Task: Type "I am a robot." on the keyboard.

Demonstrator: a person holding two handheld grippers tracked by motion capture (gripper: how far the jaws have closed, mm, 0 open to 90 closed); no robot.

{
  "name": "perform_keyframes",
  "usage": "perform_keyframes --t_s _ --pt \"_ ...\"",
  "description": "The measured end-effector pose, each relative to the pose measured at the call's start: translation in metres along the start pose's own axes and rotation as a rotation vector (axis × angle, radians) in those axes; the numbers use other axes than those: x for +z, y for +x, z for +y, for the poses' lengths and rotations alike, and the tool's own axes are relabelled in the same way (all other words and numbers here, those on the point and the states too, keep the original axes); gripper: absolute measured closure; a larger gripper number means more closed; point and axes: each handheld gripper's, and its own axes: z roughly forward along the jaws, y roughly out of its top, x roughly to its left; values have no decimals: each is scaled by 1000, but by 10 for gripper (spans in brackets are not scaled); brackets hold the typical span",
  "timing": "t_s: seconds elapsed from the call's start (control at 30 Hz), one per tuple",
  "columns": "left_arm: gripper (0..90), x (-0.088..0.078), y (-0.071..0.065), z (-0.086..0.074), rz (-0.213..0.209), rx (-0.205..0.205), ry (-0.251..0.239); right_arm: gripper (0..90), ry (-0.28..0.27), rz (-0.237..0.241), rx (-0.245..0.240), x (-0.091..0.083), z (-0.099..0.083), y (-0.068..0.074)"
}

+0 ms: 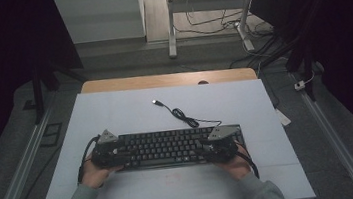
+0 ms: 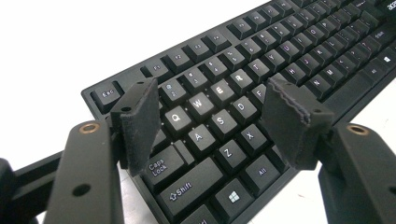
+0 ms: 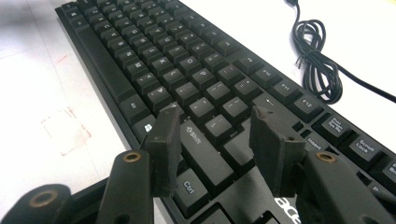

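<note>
A black keyboard [image 1: 180,146] lies flat on the white table top [image 1: 131,114], near the front. Its black cable [image 1: 182,114] coils behind it and ends in a USB plug [image 1: 155,102]. My left gripper [image 1: 122,156] hovers over the keyboard's left end. In the left gripper view the left gripper [image 2: 212,100] is open above the Q, W, A and S keys [image 2: 201,105], with nothing between the pads. My right gripper [image 1: 205,149] is over the right part, and in its own view the right gripper [image 3: 215,116] is open above the right Shift key [image 3: 201,144]. The coiled cable [image 3: 317,60] lies beyond.
A wooden table edge [image 1: 167,79] shows behind the white top. A desk frame [image 1: 171,29] and loose wires [image 1: 215,19] stand on the floor farther back. Metal rails [image 1: 19,172] run along both sides. A faint red mark [image 3: 65,126] is on the table in front of the keyboard.
</note>
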Motion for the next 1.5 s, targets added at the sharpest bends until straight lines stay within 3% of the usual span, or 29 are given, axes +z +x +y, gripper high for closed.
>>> perform_keyframes --t_s 0.2,0.33,0.5,0.63,0.7,0.87,1.0,1.5 --pt "402 8 -2 8 -9 3 -4 530 4 -2 -6 1 1 -2" --pt "453 16 -10 17 -23 37 -1 530 7 -3 6 2 0 -3" --pt "662 25 -20 26 -48 88 -9 530 10 1 1 3 0 -3" --pt "844 35 -26 30 -63 120 16 529 10 6 0 4 0 -2" --pt "886 41 -29 31 -71 129 31 529 13 5 1 4 0 -2" --pt "888 52 -34 32 -77 148 62 528 21 6 -1 6 0 -1" --pt "888 57 -37 33 -58 166 79 527 19 8 -4 6 0 -1" --pt "888 60 -34 32 -42 154 83 526 24 9 -3 6 0 -1"
